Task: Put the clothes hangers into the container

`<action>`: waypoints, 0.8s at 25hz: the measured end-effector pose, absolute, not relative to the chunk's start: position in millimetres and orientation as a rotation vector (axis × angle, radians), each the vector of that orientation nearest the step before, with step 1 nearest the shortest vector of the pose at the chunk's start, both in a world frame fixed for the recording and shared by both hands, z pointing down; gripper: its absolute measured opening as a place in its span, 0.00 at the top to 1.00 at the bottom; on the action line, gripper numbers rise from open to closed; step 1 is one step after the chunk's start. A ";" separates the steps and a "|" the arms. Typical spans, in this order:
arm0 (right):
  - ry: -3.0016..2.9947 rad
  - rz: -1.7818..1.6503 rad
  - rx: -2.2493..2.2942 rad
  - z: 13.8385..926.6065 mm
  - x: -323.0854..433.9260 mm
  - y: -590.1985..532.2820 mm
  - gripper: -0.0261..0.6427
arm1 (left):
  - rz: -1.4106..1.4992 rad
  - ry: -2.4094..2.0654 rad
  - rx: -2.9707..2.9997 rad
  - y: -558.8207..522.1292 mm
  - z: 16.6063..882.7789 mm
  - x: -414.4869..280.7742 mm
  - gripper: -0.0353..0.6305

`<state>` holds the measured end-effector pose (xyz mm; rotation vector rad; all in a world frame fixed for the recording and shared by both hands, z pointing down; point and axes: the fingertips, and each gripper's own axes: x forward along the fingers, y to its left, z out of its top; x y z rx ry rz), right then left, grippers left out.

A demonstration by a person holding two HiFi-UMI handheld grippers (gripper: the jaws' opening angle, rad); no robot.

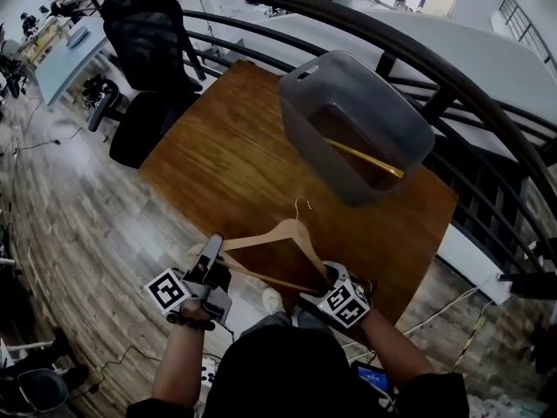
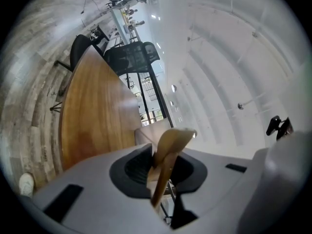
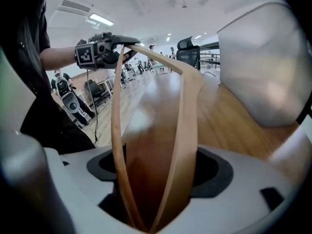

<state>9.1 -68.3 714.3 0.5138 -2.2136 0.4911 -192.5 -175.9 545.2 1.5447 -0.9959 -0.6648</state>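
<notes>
A light wooden hanger [image 1: 287,233] with a metal hook hangs above the near edge of the wooden table [image 1: 235,146], held between my two grippers. My left gripper [image 1: 213,246] is shut on the hanger's left tip [image 2: 170,145], which sticks out past its jaws [image 2: 163,172]. My right gripper [image 1: 333,277] is open; the hanger's right corner [image 3: 187,111] lies between its wide jaws [image 3: 156,179] with gaps on both sides. The grey plastic container [image 1: 348,94] stands tilted at the table's far right, with another wooden hanger [image 1: 365,158] inside.
A black office chair [image 1: 144,50] stands at the table's far left corner. A dark curved railing [image 1: 392,33] runs behind and to the right of the table. Wood-look floor with cables lies to the left. A white shoe [image 1: 271,300] shows below the hanger.
</notes>
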 end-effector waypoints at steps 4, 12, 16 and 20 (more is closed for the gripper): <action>-2.264 0.514 0.554 688.7 15.2 -69.8 0.37 | -0.679 -0.983 1.581 -181.7 527.8 -189.0 0.85; -2.231 0.473 0.694 619.2 38.9 -94.8 0.38 | -0.696 -0.980 1.745 -212.0 462.3 -171.0 0.84; -2.182 0.438 0.782 595.0 56.6 -105.8 0.38 | -0.557 -1.037 1.958 -225.9 431.7 -159.8 0.67; -2.180 0.427 0.782 576.0 60.1 -100.4 0.38 | -0.439 -1.025 2.150 -226.6 405.5 -141.4 0.53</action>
